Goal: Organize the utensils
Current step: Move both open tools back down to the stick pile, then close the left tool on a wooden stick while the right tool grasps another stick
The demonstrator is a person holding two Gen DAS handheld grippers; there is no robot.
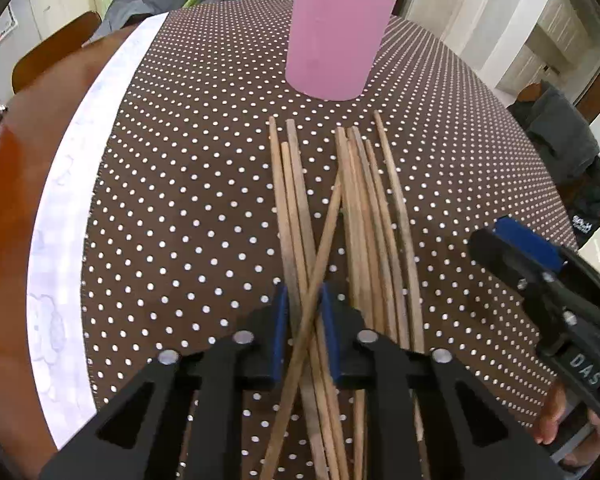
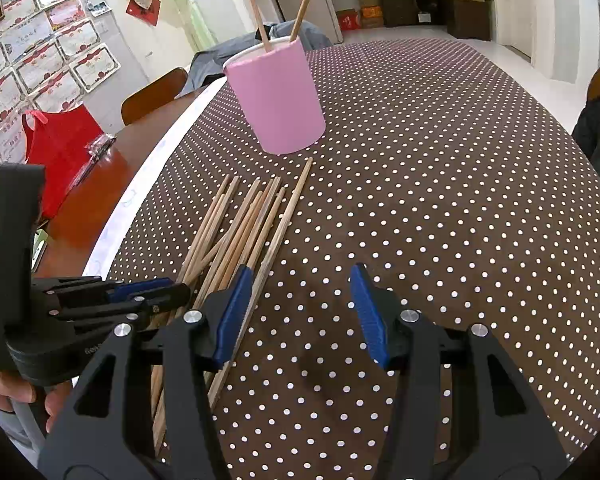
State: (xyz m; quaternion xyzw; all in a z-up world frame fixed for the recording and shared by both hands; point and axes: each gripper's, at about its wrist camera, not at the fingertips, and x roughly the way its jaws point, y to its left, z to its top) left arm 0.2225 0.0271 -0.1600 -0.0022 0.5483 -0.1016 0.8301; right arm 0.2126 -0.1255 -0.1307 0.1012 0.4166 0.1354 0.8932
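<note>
Left wrist: chopsticks [image 1: 356, 216] lie mid-cloth, cup [image 1: 336, 36] at 12 o'clock w/ two sticks in. Left gripper [image 1: 304, 320] clamped on crossed sticks. Right gripper [image 2: 300, 312] open, empty; bare cloth [image 2: 460, 184] at 3, white edge strip [image 1: 72, 216] at 9.

The right tool [image 2: 302, 312] hangs with jaws apart over the dotted table [image 2: 440, 184], its left pad beside the loose chopsticks [image 2: 244, 224]. Beyond stands the pink cup [image 2: 278, 100], two sticks inside. The left tool [image 2: 156, 292] sits at its left.
</note>
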